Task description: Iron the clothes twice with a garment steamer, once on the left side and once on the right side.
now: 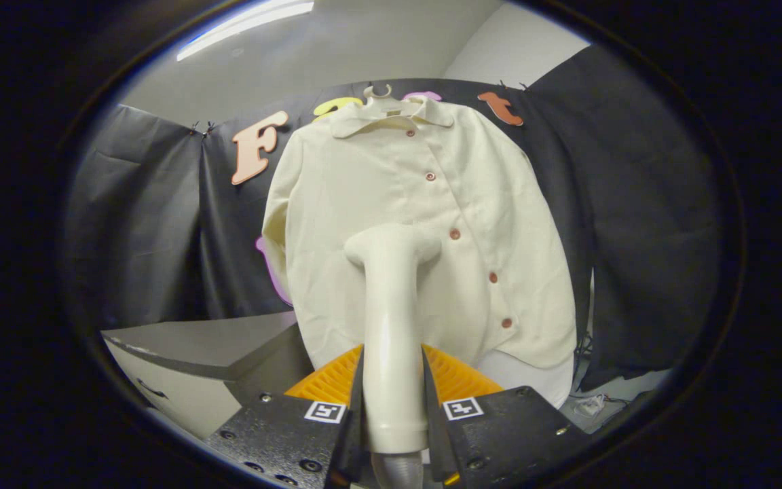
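Cloth and plastic, mostly matt

The shirt (425, 224) is seen as matt woven cloth; the garment steamer (391, 326), clamped between the gripper (392, 380) fingers, is smooth, faintly glossy plastic.

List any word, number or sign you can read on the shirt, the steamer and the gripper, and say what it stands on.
shirt: no text, just plain cloth with a row of buttons.
steamer: no text on its handle, which the gripper clamps between both fingers.
markers: two square black-and-white coded patterns on the gripper's body, with no words or numbers to read.
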`<act>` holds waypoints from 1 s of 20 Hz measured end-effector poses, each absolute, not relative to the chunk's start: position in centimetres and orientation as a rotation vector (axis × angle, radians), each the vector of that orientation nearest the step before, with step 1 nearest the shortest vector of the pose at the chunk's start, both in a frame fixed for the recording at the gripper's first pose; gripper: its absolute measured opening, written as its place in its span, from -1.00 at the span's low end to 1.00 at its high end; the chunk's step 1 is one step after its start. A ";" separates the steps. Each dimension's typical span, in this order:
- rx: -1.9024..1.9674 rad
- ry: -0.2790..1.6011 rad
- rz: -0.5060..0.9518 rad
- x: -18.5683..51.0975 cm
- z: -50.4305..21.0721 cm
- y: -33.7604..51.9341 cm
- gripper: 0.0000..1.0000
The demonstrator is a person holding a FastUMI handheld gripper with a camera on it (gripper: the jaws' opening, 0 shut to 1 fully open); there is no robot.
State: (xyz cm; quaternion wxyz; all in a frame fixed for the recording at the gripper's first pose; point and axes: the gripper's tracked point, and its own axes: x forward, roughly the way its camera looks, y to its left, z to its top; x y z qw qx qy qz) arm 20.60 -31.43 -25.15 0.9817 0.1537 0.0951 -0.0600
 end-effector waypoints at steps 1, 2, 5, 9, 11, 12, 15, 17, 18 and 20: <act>0.313 0.204 -0.121 20.3 -25.8 -31.3 -0.24; 0.318 0.212 -0.122 19.9 -26.6 -31.3 -0.24; 0.327 0.237 -0.123 19.1 -28.2 -31.1 -0.24; 0.345 0.268 -0.125 18.2 -30.2 -30.7 -0.24; 0.355 0.286 -0.127 17.4 -31.4 -30.6 -0.24; 0.362 0.294 -0.127 17.1 -31.8 -30.6 -0.24; 0.371 0.325 -0.128 16.2 -33.2 -30.4 -0.24; 0.372 0.348 -0.130 15.3 -34.3 -30.3 -0.24; 0.373 0.358 -0.130 14.8 -34.7 -30.2 -0.24; 0.380 0.376 -0.131 13.9 -35.5 -30.2 -0.24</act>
